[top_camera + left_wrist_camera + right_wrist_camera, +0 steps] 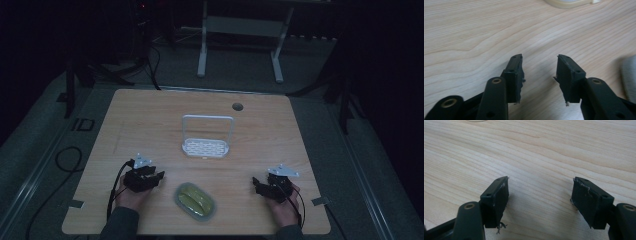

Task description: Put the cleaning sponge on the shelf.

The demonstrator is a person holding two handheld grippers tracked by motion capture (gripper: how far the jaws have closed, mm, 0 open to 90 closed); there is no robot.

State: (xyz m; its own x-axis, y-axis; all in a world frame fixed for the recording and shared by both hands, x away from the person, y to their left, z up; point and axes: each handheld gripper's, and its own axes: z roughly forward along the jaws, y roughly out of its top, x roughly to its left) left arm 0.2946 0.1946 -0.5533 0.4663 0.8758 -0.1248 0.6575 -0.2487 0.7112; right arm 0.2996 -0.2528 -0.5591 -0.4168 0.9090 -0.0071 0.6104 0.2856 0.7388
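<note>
Claws wait low at the near edge of the table (150, 120), one to each side, and neither has anything in it. The left claw (156, 176) rests with its jaws spread wide and bare wood between them, as the left gripper view (539, 77) confirms; the right claw (258, 185) sits the same way, jaws well apart over empty grain in the right gripper view (540, 200). I read this as a ready stance, each hand parked clear of the work so either can reach in.

Between them, nearer the person, lies the oval dish (195, 200), a clear shallow thing with yellowish pieces inside; how many pieces I cannot tell in this dim light. It sits just inside the front edge, closer to the left claw than the right, apart from both. Farther back, about the middle of the table, stands the white rack (207, 147), its perforated base flat and its handle frame upright, well apart from the dish. My guess is that the dish is meant for it.

Counted: two claws, one dish, one rack, one round cable hole (237, 106) near the far edge.
</note>
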